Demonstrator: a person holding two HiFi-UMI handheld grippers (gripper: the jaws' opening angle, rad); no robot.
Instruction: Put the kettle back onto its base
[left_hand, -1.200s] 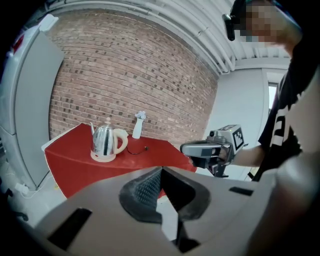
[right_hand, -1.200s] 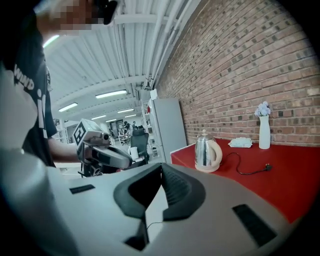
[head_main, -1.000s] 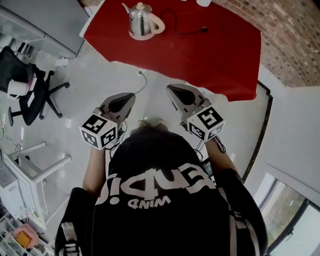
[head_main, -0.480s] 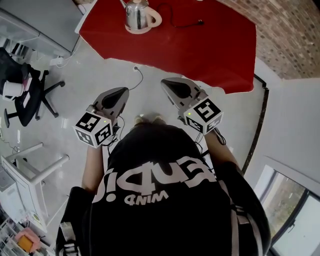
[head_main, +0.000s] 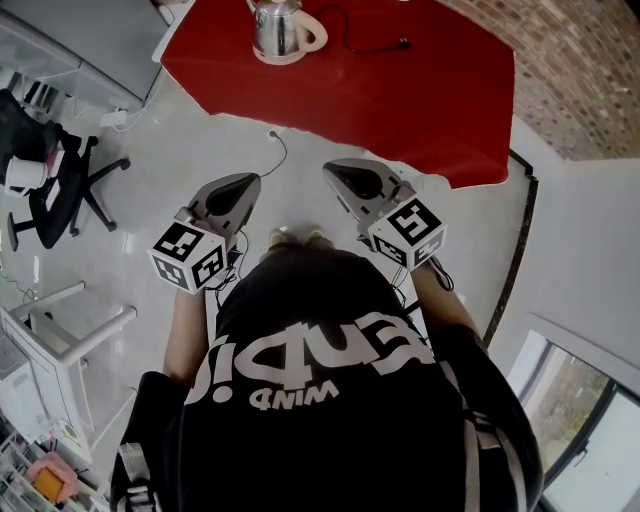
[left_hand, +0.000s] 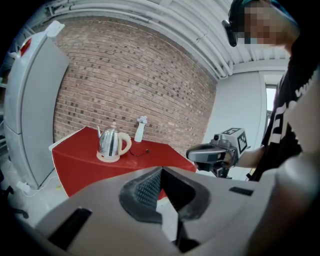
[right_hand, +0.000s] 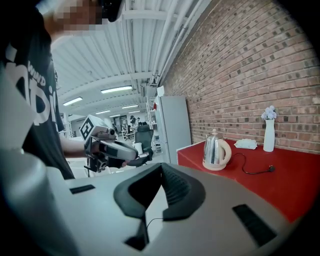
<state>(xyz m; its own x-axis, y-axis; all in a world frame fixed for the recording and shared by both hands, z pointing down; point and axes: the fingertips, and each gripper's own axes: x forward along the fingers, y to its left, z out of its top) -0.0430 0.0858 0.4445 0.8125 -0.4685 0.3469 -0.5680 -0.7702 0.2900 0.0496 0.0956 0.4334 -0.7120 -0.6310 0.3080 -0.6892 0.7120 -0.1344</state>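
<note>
A steel kettle (head_main: 277, 24) with a cream handle sits on its cream base (head_main: 287, 55) on the red table (head_main: 400, 100), far ahead of me. It also shows in the left gripper view as the kettle (left_hand: 111, 144) and in the right gripper view as the kettle (right_hand: 215, 151). My left gripper (head_main: 248, 184) and right gripper (head_main: 334, 171) hang side by side over the floor, short of the table, pointing toward it. Both are shut with nothing in them.
A black cord (head_main: 372, 46) trails from the base across the table. A white vase (left_hand: 139, 131) stands behind the kettle by the brick wall. A grey fridge (left_hand: 30, 100) stands left of the table. An office chair (head_main: 60, 190) and a floor plug (head_main: 272, 133) lie nearby.
The table and kettle have slid a little toward the top of the head view. Both grippers keep their places in front of the person, still shut and empty.
</note>
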